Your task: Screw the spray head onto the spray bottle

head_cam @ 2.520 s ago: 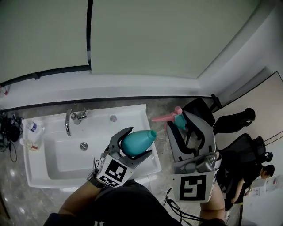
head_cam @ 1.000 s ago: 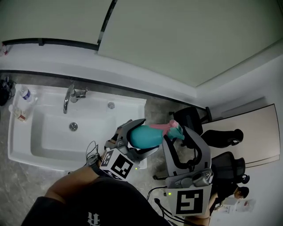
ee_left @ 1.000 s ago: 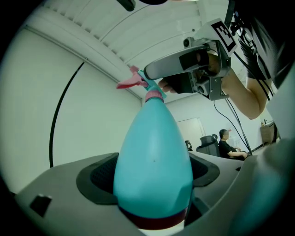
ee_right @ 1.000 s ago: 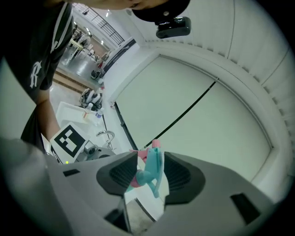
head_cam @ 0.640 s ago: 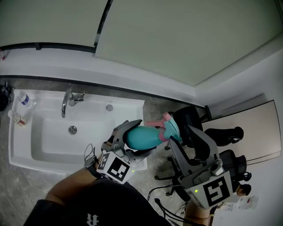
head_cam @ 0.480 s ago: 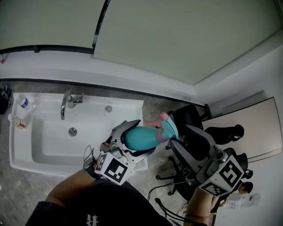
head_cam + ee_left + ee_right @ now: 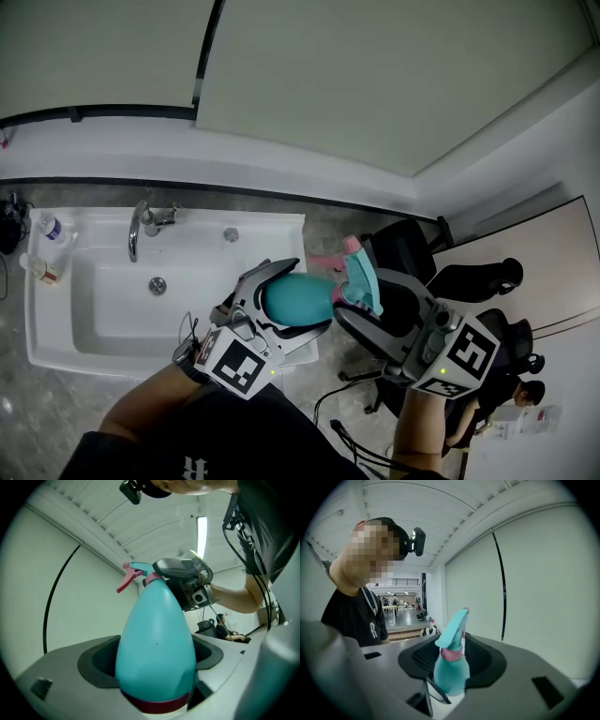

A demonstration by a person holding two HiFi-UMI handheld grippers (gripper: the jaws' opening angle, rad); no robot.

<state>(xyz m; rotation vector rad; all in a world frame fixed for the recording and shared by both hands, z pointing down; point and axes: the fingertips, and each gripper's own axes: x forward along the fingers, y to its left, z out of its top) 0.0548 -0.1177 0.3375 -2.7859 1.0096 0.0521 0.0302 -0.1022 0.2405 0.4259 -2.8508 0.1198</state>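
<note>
Teal egg-shaped spray bottle [image 7: 295,298] w/ dark-red base band lay horiz., neck to right; teal spray head [image 7: 356,279], pink collar & trigger, sat on neck.

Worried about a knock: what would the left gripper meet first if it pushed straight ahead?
Likely the right gripper, shut on the spray head at the tip of the held bottle; depth is unclear.

Left gripper [image 7: 300,298] clamps the bottle [image 7: 284,302], jaws aimed right. Right gripper [image 7: 352,286], tilted left, pinches the spray head [image 7: 363,278].
</note>
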